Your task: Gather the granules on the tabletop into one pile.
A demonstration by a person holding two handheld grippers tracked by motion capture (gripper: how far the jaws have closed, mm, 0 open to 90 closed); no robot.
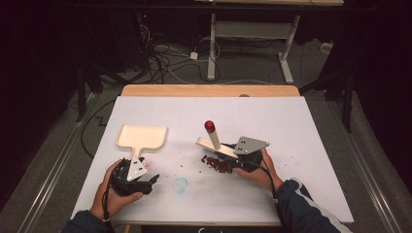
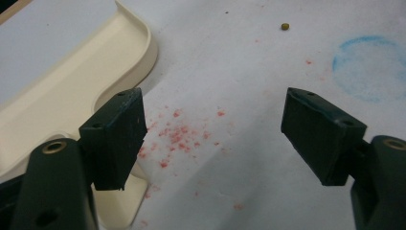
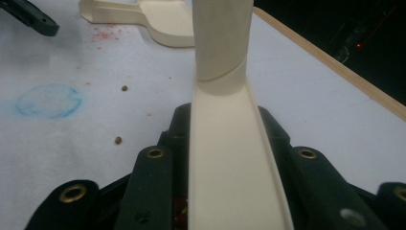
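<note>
While clamped upright, the cream brush (image 1: 214, 137) shows a red-capped handle.

The cream dustpan (image 1: 142, 137) and brush handle (image 3: 225, 143) are showing smooth, faintly glossy plastic. The table (image 1: 301, 136) is wearing matt white paper, bare wood lying along its far edge. The jaw pads are looking like matt black rubber, perhaps.

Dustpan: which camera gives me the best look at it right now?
The high view: the whole cream dustpan shows there, tray and handle, lying flat ahead of the left gripper. The left gripper view catches one rounded corner and part of the handle; the right gripper view shows it far off.
</note>
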